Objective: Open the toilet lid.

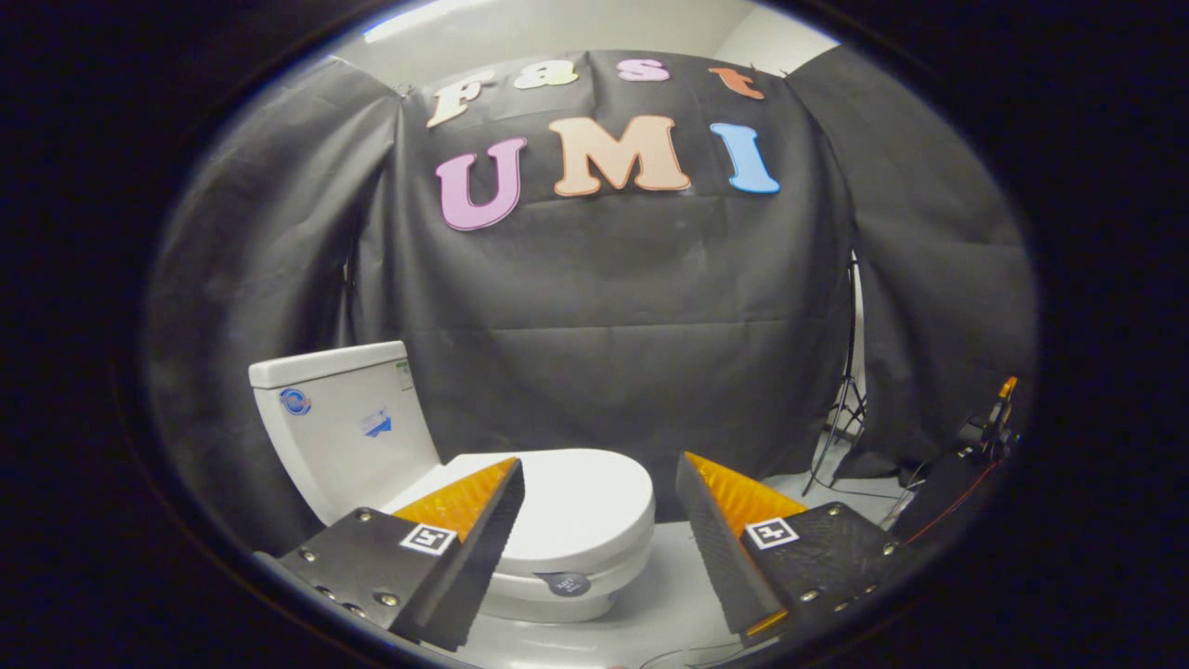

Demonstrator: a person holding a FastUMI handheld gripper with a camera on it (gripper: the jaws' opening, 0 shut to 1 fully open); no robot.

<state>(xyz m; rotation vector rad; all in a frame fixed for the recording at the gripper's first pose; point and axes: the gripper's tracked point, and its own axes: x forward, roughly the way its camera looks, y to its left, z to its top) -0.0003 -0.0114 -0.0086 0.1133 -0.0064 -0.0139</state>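
a white toilet (446, 483) stands on a pale floor (669, 595) against the booth's black cloth wall (604, 334), which hangs in soft folds and creases. the toilet lid (581, 502) is down, flat on the seat; it is smooth, glossy and rounded at the front. behind it rises the boxy tank (344, 437), with small stickers on its side. a small dark round sticker (564, 583) sits on the front of the bowl, below the lid's rim.

the gripper (599, 488) hangs short of the toilet with its two wedge-shaped fingers spread wide apart, holding nothing. the lid lies just ahead of them and partly between them, with one finger overlapping its near edge. each finger carries a small square marker.

off to the far side, a thin tripod stand (841, 418) leans by the cloth, and dark equipment (975, 441) with cables rests on the floor.
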